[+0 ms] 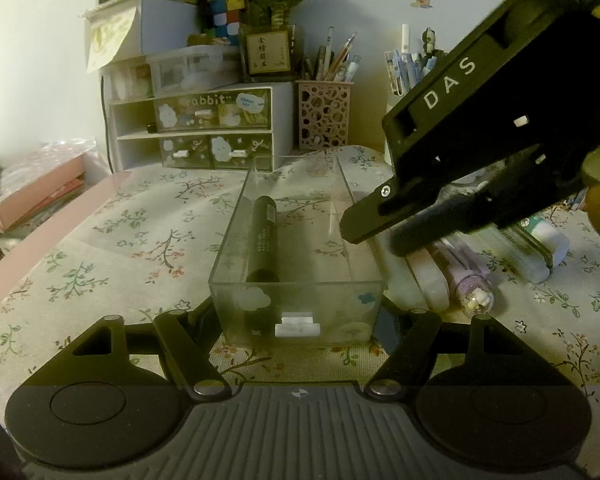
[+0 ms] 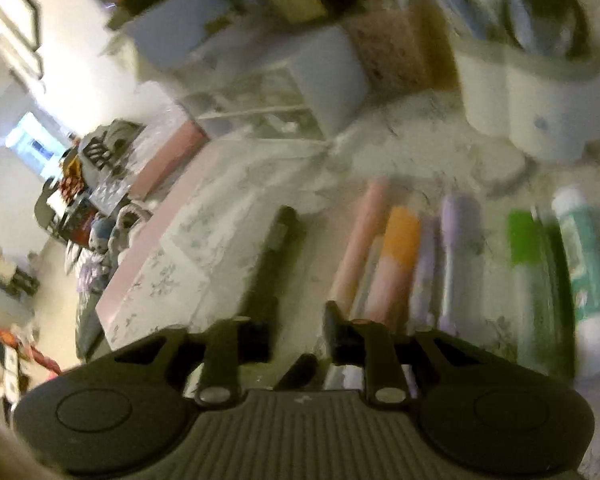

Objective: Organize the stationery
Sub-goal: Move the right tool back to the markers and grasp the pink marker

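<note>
Your left tongs (image 1: 298, 320) clamp the clear drawer (image 1: 296, 248) to steady it, while your right tongs (image 1: 374, 226), jaws parted and empty, hover beside its rim.

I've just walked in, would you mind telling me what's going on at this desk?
A person is sorting stationery with a gripper in each hand. The left gripper is clamped on the near end of a clear drawer sitting on the floral tablecloth, with one black pen already lying inside. The right gripper hovers just right of the drawer, empty, above a row of pens and glue sticks waiting on the cloth.
</note>
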Demonstrator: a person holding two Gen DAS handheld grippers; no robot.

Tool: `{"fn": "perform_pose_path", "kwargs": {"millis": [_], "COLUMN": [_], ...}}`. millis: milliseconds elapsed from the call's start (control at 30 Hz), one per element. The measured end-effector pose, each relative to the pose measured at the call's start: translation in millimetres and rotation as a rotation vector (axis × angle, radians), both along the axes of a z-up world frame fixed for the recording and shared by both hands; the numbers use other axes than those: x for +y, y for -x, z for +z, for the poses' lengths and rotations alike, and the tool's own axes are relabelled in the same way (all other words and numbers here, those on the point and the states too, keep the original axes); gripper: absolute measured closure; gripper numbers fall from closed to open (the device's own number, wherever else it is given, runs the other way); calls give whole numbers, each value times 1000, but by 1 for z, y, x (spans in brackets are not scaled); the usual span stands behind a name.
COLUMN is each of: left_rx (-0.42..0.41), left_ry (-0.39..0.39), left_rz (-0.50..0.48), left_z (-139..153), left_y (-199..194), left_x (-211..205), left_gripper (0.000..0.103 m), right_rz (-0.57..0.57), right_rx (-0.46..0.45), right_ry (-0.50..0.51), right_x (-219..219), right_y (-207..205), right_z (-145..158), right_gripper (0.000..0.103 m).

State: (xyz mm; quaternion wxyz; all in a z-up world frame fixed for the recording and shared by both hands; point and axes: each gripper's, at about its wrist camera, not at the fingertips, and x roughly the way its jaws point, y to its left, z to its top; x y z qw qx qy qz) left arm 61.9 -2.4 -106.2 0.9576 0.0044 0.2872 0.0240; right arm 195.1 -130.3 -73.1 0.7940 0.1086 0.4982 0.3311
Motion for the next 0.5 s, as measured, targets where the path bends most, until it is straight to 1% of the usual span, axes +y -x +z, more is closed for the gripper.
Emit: {"fn": "perform_pose_path", "kwargs": {"millis": [33, 133, 167, 200, 267, 300, 333, 367, 400, 433, 500], "left_rx": [-1, -4, -3, -3, -3, -3, -3, -4, -5, -5, -4], "left_ry": [-1, -2, 0, -1, -1, -2, -2, -1, 0, 1, 0], "left_rz": [-4, -9, -8, -7, -5, -4, -3, -1, 0, 2, 6], "left_z": [0, 0, 0, 0, 0, 0, 0, 0, 0, 0, 0], "left_y": [1, 1, 1, 1, 1, 1, 1, 2, 2, 2, 4], "left_x": [-1, -1, -1, -1, -1, -1, -2, -2, -1, -1, 0], "left_gripper": [31, 31, 31, 31, 31, 31, 31, 31, 31, 31, 31], "right_rz": [-8, -1, -8, -29, -54, -62, -66, -64, -58, -56, -72], "right_rx": [4, -28, -30, -38, -9, 2, 7, 10, 17, 35, 74], "right_ry": [1, 19, 9, -31, -136, -157, -147, -114, -93, -111, -160], "right_x": [-2, -3, -6, -12, -25, -27, -27, -24, -21, -19, -23], "right_y": [0, 6, 6, 7, 5, 4, 4, 4, 5, 4, 2], "right_z": [0, 3, 5, 8, 8, 7, 5, 2, -1, -4, -10], "right_gripper": [85, 83, 83, 83, 84, 84, 84, 84, 88, 90, 90]}}
